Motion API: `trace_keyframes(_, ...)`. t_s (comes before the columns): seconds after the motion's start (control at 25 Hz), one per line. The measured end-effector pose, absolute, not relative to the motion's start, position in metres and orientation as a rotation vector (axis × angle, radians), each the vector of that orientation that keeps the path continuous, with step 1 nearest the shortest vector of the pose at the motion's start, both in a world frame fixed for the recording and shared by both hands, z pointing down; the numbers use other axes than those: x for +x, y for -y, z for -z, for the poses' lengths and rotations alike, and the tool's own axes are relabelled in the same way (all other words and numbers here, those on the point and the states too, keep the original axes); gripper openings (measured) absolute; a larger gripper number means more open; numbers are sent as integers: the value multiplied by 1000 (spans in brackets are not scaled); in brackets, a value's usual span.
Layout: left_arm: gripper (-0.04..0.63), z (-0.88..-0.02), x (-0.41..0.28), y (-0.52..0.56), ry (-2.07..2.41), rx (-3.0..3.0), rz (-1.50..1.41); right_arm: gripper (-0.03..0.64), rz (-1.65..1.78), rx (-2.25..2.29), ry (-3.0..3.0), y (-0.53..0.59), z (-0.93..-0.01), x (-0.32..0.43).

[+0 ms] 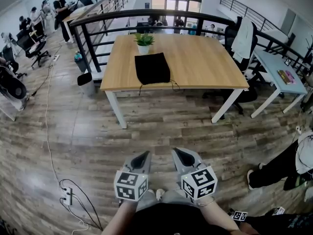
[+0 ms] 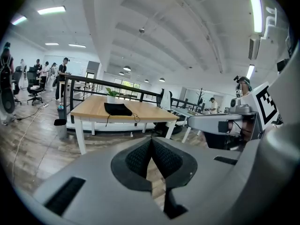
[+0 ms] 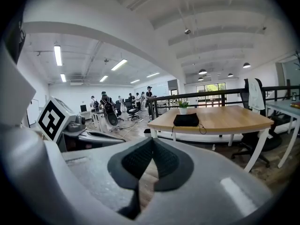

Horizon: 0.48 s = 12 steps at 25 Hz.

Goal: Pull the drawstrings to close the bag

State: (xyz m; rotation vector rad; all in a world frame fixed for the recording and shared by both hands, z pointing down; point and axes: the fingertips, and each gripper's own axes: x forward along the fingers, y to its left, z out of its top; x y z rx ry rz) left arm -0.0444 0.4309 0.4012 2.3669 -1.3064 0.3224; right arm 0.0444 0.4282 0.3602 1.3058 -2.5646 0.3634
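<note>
A black drawstring bag (image 1: 152, 68) lies flat on the wooden table (image 1: 205, 62), its thin cords trailing over the near edge. It also shows far off in the left gripper view as the bag (image 2: 117, 109) and in the right gripper view as the bag (image 3: 186, 120). My left gripper (image 1: 145, 155) and right gripper (image 1: 177, 153) are held side by side low over the floor, well short of the table. Both are shut with nothing between the jaws; the pads (image 2: 139, 157) meet, as do the pads (image 3: 140, 159).
A small potted plant (image 1: 144, 42) stands behind the bag. A black railing (image 1: 161, 14) runs behind the table. An office chair with a white garment (image 1: 243, 40) stands at the right, beside a second desk (image 1: 279, 72). Cables and a power strip (image 1: 67, 196) lie on the floor at left. People stand at the far left.
</note>
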Motion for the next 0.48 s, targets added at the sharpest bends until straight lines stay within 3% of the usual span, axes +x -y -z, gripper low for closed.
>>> trace_keyframes(0.48, 14, -420, -28, -425, 1299, 2337, -287, -1, -456, 1259, 2546, -419, -390, 65)
